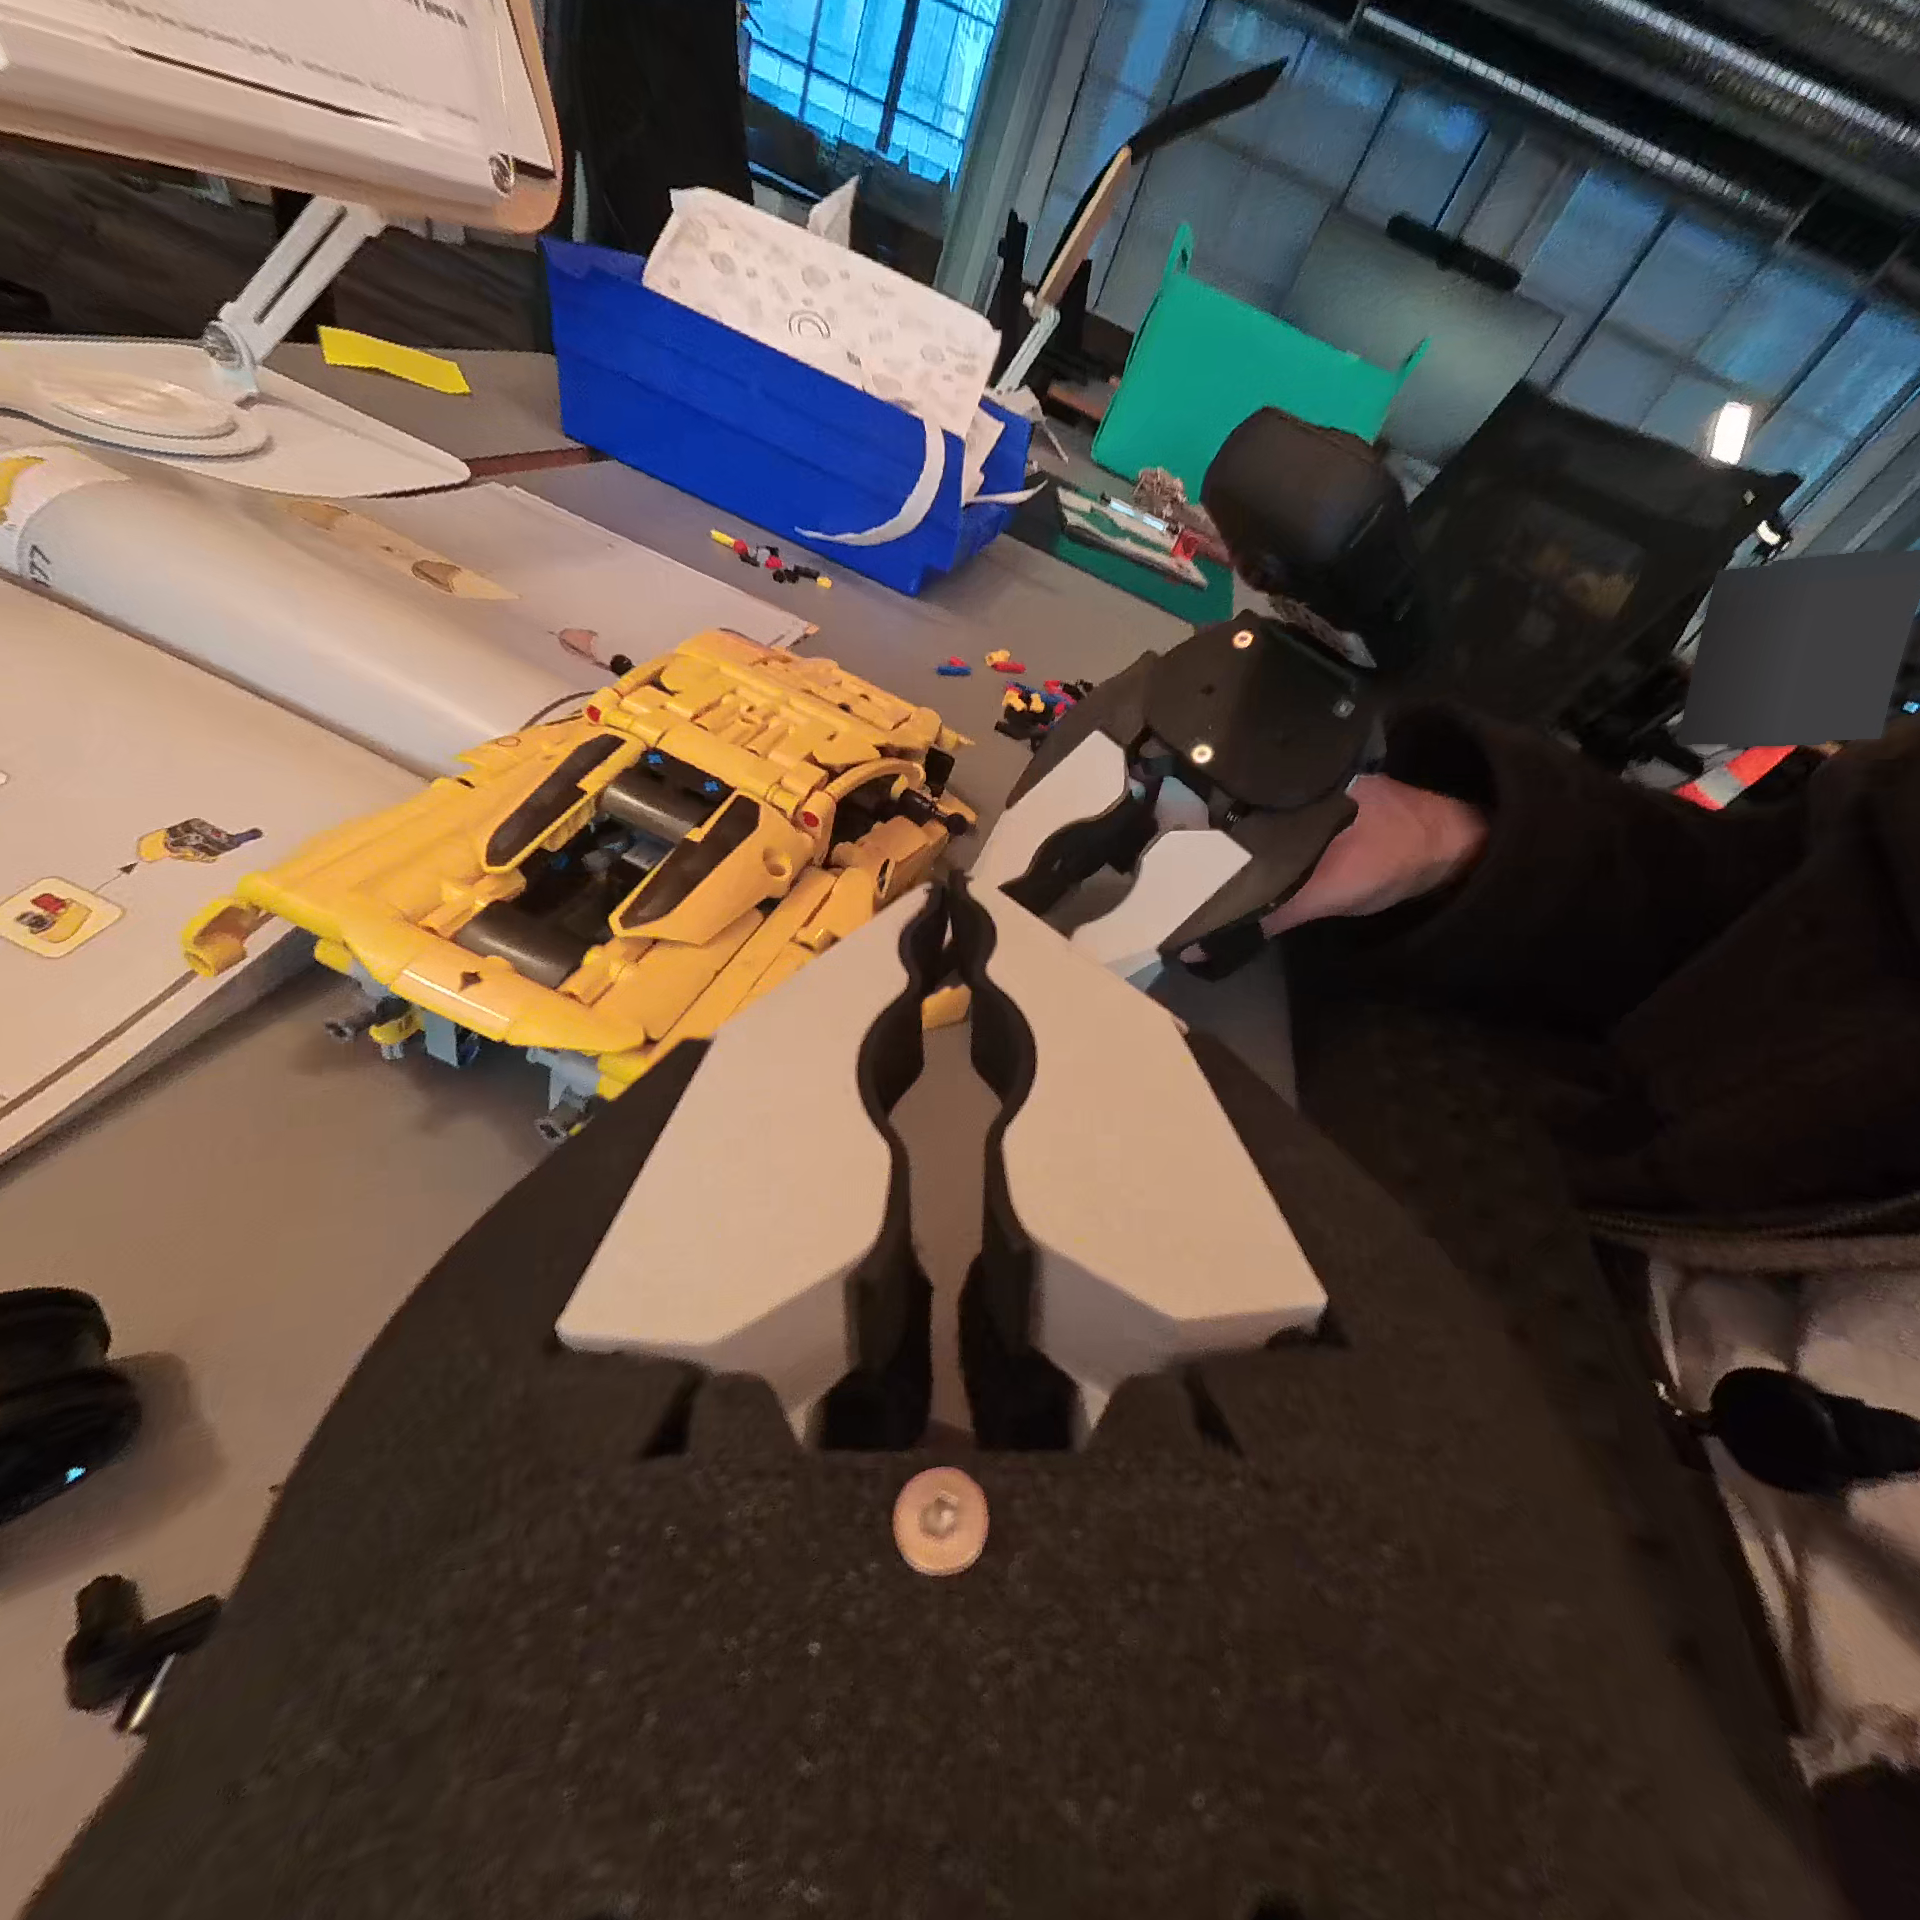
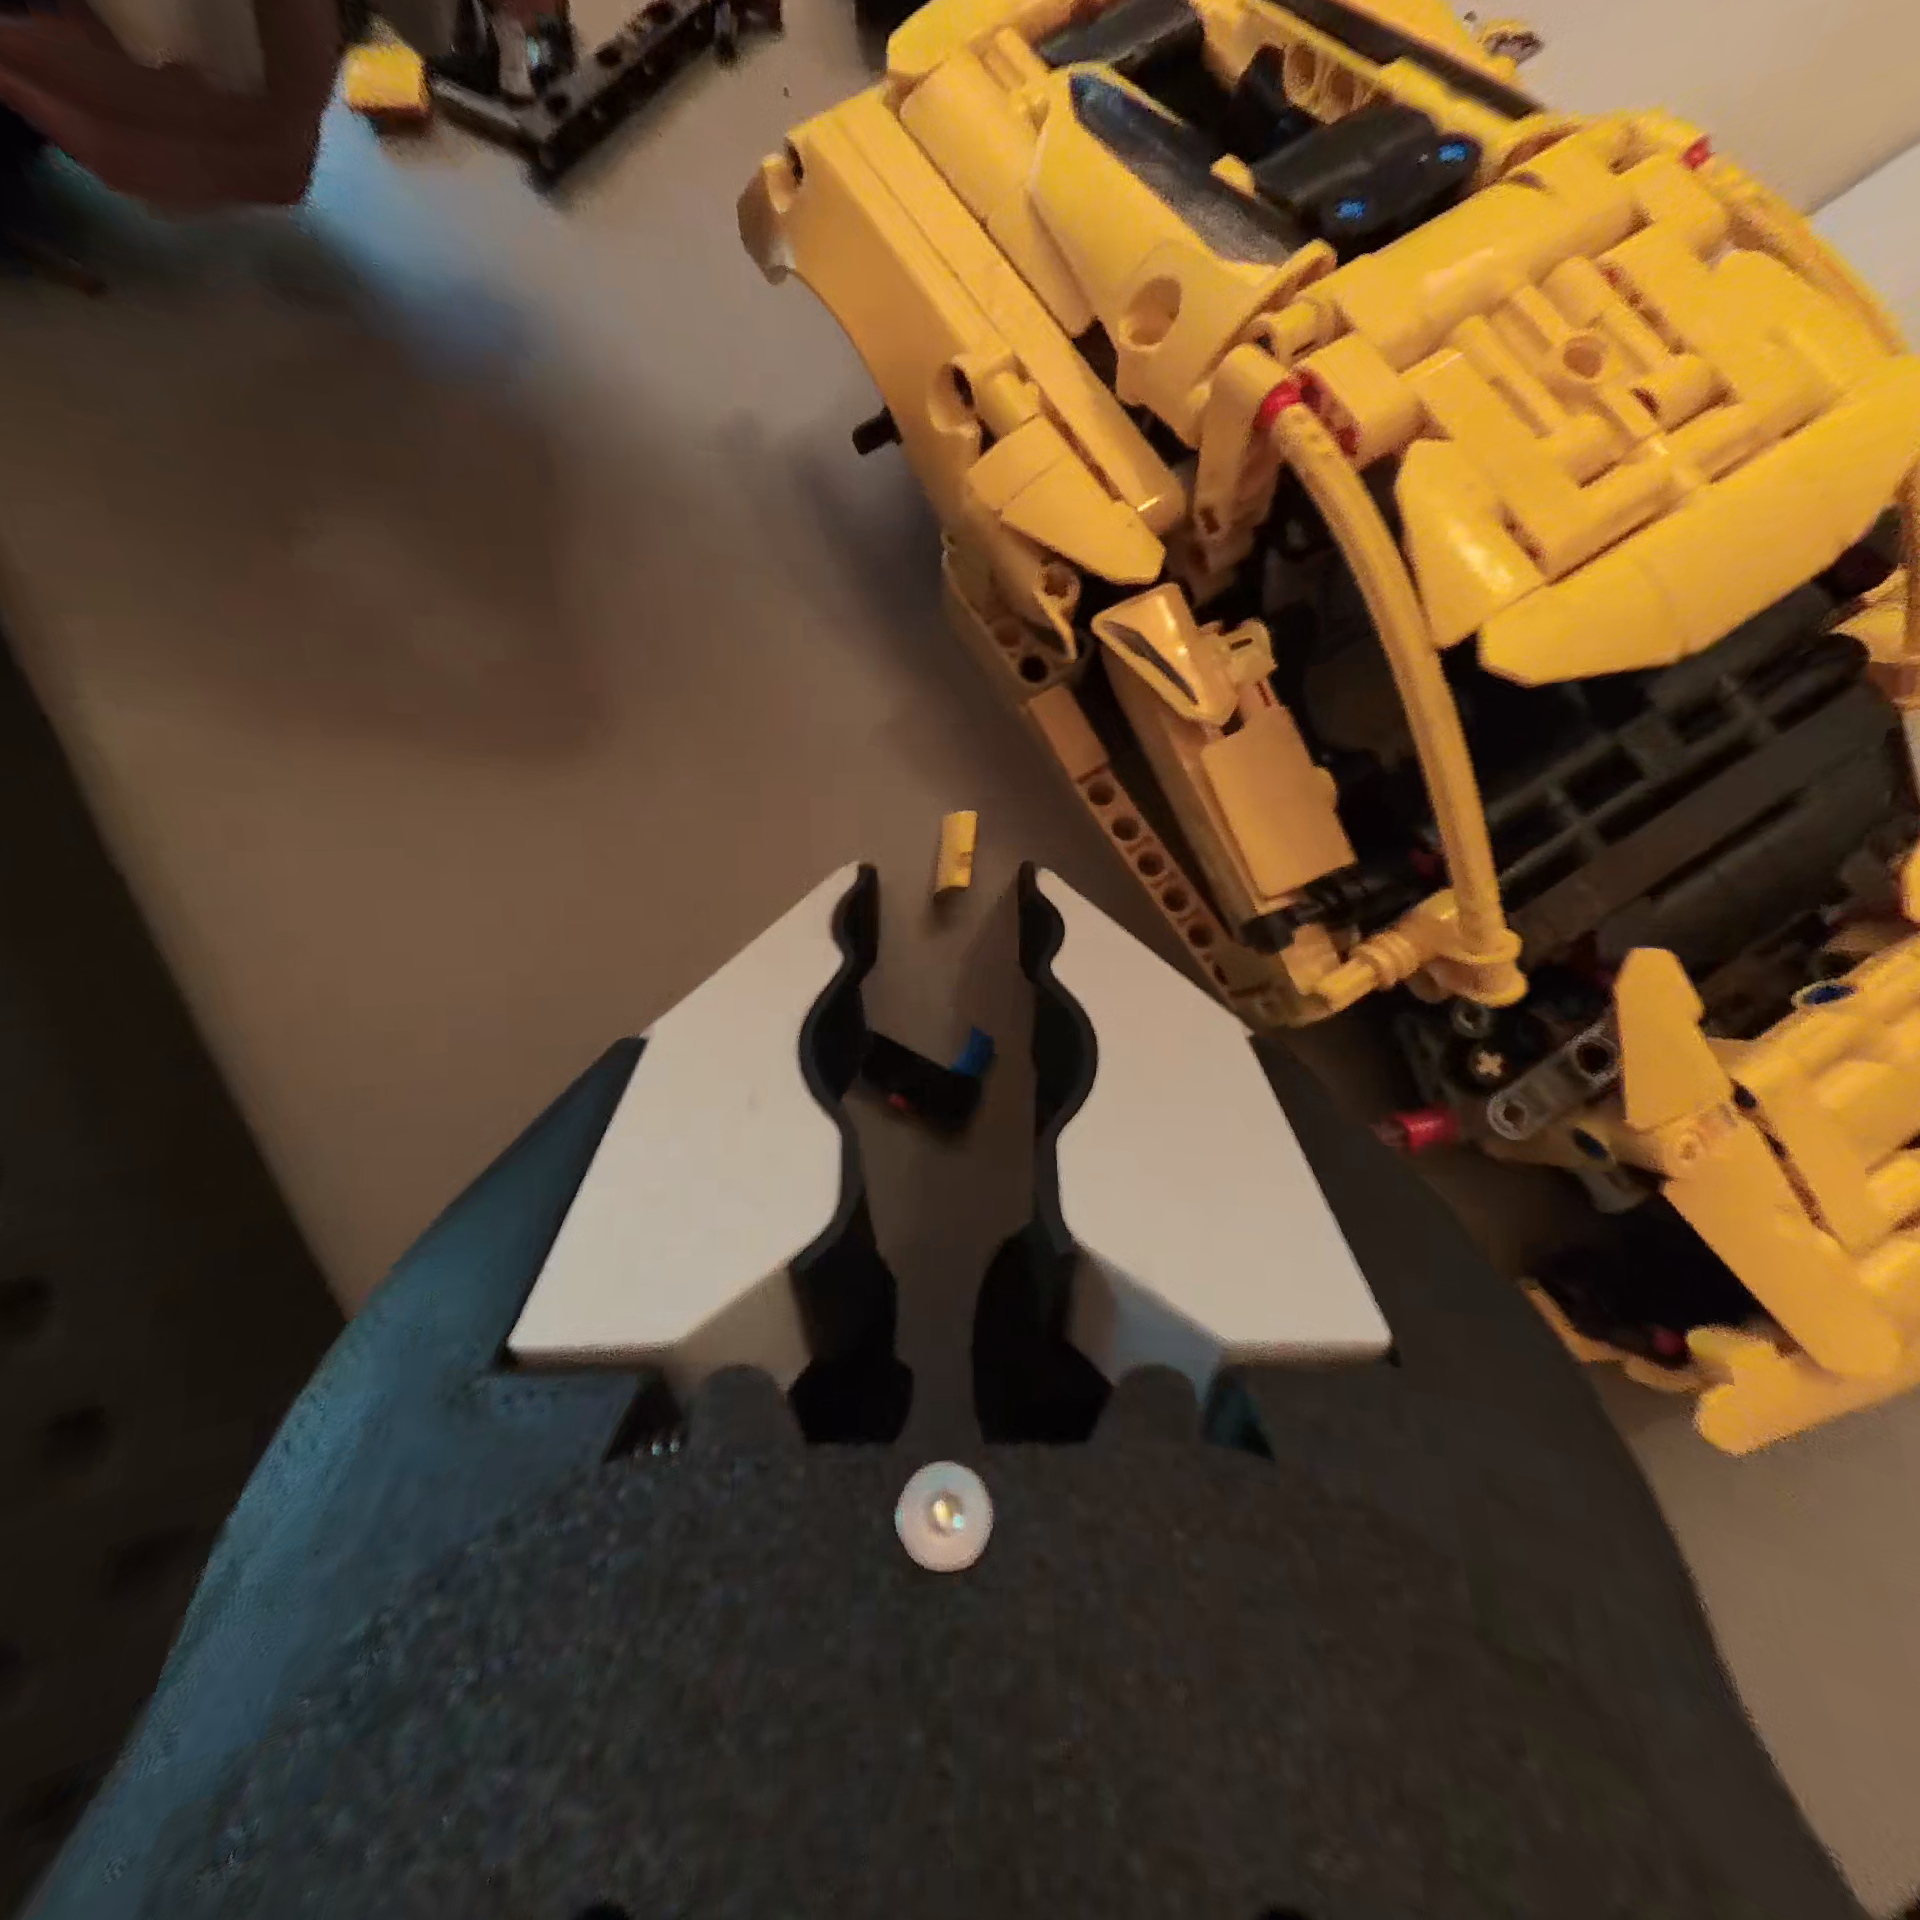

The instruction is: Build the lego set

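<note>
Right gripper (image 2: 945,883) hovers part-open and empty over a small yellow connector piece (image 2: 954,854) on the grey table (image 2: 436,644) beside the yellow Technic car (image 2: 1455,520), left gripper (image 1: 954,904) pinched shut, apparently empty; next, a precise pinch.

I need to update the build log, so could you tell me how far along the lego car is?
Mostly done: the yellow car body stands assembled on the table, though without wheels. In hand: nothing; the left gripper is shut empty, and the open right gripper hangs over a small yellow piece and a black piece. Left: those, plus loose pieces behind the car.
</note>
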`<state>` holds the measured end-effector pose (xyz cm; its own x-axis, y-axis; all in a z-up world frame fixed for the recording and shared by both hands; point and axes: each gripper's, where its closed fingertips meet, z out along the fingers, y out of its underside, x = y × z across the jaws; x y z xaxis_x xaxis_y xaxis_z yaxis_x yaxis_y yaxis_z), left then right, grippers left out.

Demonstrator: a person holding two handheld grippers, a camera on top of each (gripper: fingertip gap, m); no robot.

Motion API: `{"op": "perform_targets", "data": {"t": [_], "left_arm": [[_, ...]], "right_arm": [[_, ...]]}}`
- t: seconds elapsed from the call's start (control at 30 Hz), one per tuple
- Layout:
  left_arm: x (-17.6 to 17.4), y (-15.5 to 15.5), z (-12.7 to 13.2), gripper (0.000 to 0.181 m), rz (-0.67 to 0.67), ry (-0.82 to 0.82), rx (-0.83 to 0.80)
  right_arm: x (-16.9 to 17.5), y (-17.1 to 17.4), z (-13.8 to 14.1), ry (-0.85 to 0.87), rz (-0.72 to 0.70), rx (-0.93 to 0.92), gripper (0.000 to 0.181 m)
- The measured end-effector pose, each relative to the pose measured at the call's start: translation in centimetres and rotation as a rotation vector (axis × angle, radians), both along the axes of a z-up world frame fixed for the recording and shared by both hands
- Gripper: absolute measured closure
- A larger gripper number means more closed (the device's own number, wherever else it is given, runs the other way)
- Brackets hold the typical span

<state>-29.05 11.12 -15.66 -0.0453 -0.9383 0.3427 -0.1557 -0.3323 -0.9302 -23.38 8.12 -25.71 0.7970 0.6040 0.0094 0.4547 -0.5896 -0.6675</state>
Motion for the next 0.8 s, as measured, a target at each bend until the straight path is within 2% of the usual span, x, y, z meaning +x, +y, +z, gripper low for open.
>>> {"op": "perform_targets", "data": {"t": [0.07, 0.17, 0.3, 0.37, 0.6, 0.8], "left_arm": [[0.1, -0.3, -0.4, 0.181, -0.011, 0.020, 0.016], [0.3, -0.6, -1.3, 0.171, -0.023, 0.077, -0.022], [0.9, -1.2, -1.7, 0.159, -0.041, 0.090, -0.161], [1.1, -1.7, -1.4, 0.157, -0.071, 0.066, -0.216], [0.8, -3.1, 1.0, 0.157, -0.146, -0.058, -0.208], [0.3, -4.3, 2.1, 0.157, -0.221, -0.109, -0.203]], "right_arm": [[0.4, 0.4, 0.1, -0.058, -0.008, 0.043, 0.178], [-0.4, 0.3, 1.7, -0.143, 0.074, 0.180, 0.178], [-1.1, 1.0, 6.6, -0.506, 0.129, 0.649, 0.178], [-2.2, 0.7, 8.3, -0.596, 0.148, 0.811, 0.178], [-5.2, -0.5, 10.6, -0.422, 0.217, 0.939, 0.178], [-5.1, -0.6, 11.2, -0.431, 0.245, 1.035, 0.179]]}}
